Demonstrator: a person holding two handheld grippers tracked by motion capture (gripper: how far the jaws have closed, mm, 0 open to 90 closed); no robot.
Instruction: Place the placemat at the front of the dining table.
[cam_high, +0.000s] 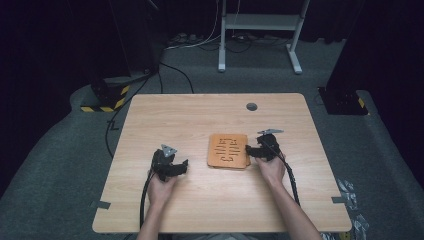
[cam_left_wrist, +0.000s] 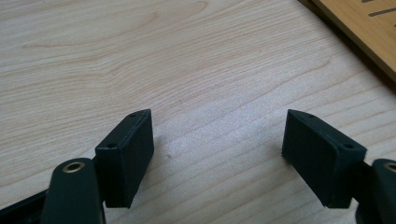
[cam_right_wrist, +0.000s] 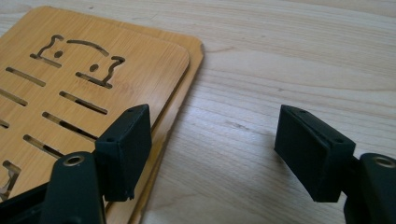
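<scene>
**At the Table Centre: Right Claw Staged at the Edge of the Board Stack**

On the pale wood-grain table (cam_high: 210, 200), working left to right, my left claw (cam_high: 176, 167) rests low over bare tabletop. In the left gripper view its jaws stand wide apart with nothing between them (cam_left_wrist: 217, 140). The stack lies to its right, apart from it; one corner shows at the upper right of that view (cam_left_wrist: 369, 28).

At the middle lies the work item: a stack of two flat, orange-brown bamboo boards with rounded corners and cut-out slots (cam_high: 229, 150). It lies flat on the table. The upper board sits slightly inset on the lower one, so the lower rim is exposed along the near side (cam_right_wrist: 187, 88).

At the right, my right claw (cam_high: 253, 150) is the nearer one, just beside the stack's right edge. Its jaws are spread and grip nothing (cam_right_wrist: 212, 144). One jaw hangs over the top board; the other stands over bare table, so the board edge runs between them, lengthwise away from me. Whether the pad touches the board cannot be told.

Judgement: the coming grasp depends on this straddle; the right claw is placed to close on that edge.
</scene>
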